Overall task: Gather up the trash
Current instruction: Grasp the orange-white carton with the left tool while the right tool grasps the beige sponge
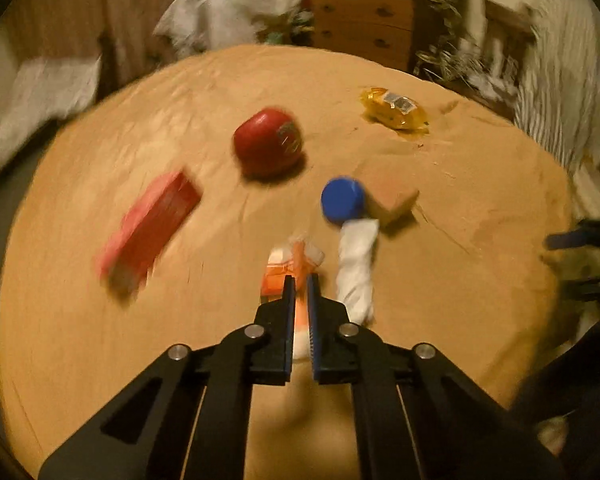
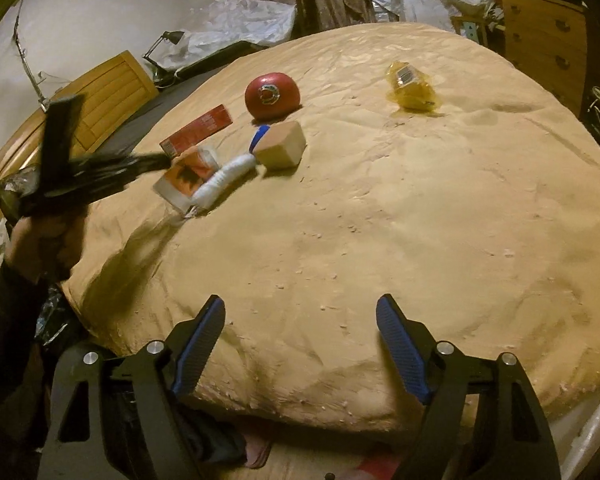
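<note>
My left gripper point(image 1: 300, 280) is shut on an orange-and-white wrapper point(image 1: 288, 264), held just above the tan bed cover; it also shows in the right wrist view point(image 2: 186, 178), with the left gripper point(image 2: 162, 160) blurred beside it. A white bottle with a blue cap point(image 1: 356, 264) lies just right of it point(image 2: 224, 178). A tan block point(image 2: 281, 145), a red round tin point(image 1: 268, 142) point(image 2: 272, 94), a red box point(image 1: 148, 228) point(image 2: 198, 130) and a yellow wrapper point(image 1: 394, 110) point(image 2: 412, 86) lie farther off. My right gripper point(image 2: 300, 312) is open and empty at the near edge.
The tan cover point(image 2: 380, 220) spans the bed. A wooden dresser point(image 1: 364, 28) stands beyond the far side. Crumpled white sheets point(image 2: 240, 20) and a wooden headboard point(image 2: 100, 92) lie to the left. The bed's near edge drops off below my right gripper.
</note>
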`<state>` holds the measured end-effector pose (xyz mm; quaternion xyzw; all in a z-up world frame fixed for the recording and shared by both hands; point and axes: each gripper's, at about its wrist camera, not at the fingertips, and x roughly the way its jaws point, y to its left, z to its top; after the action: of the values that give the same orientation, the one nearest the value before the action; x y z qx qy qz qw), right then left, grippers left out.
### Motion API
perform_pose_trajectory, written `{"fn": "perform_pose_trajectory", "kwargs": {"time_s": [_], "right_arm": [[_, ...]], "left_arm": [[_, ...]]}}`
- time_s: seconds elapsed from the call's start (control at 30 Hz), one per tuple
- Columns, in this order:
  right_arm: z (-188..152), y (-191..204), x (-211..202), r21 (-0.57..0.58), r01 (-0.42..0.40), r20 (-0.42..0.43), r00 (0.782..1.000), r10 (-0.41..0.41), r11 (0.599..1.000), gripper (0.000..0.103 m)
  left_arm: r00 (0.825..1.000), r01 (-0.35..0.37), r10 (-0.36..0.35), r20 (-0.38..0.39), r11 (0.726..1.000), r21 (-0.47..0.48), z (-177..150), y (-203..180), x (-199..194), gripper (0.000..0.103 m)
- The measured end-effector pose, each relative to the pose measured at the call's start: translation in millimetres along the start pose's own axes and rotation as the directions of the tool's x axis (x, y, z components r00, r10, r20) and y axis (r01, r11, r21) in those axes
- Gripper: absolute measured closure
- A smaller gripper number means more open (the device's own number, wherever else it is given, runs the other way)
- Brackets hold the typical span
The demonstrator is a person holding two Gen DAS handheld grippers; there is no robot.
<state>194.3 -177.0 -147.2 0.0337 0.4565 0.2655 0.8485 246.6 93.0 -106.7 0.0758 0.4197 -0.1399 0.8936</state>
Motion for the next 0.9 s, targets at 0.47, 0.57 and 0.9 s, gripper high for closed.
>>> {"fn": "perform_pose_trajectory", "kwargs": {"time_s": [0.47,0.57,0.9], "right_arm": [[52,25,42,0.008,-0.061,0.021,0.998,0.061,0.998,0.024],[83,33,60,0.023,-0.082,0.030,0.996,0.081,0.996,0.032],[142,48,116,0.001,0.033,-0.012,0.999,-0.033,0.999,0.037]], "left_arm": [[0.995,0.054,-0.037,0.098,0.982,-0.179,-13,8,1,0.028],[0.997,0.063,-0.056,0.050,0.985,-0.161,-10,1,24,0.043],[0.999,0.041,-0.045,-0.009,0.967,-0.251,-9,23,55,0.081]]}}
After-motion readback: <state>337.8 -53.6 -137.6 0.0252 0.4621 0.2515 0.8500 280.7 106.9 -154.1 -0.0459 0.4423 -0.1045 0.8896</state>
